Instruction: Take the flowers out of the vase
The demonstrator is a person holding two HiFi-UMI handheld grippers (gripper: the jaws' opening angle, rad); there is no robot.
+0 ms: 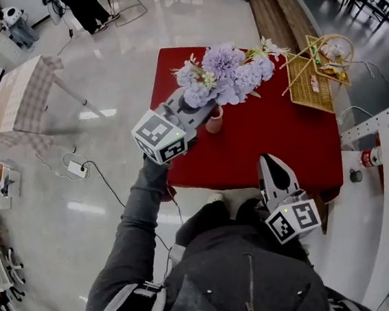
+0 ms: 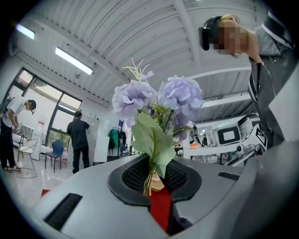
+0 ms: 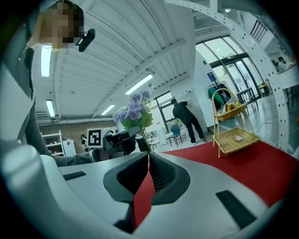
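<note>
My head camera looks steeply down on red table (image 1: 275, 129), mid range. Camera on left gripper (image 1: 204, 112) aims along own jaws, slightly upward, purple flowers (image 2: 159, 100) very close. Camera on right gripper (image 1: 270, 161) faces level across table, farther back. All three views share flowers. Head and right gripper views share wicker basket stand (image 3: 231, 133).

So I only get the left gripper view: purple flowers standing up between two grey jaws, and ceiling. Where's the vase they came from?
Observer: A small pink vase stands on the red-clothed table, close beside the tip of the left gripper and just below the purple flowers.
Operator: Is the other gripper helping?
Observer: No. The right gripper is shut on nothing, at the table's near edge.
Operator: Anything else on that table?
Observer: A woven wicker basket stand, at the far right corner.
</note>
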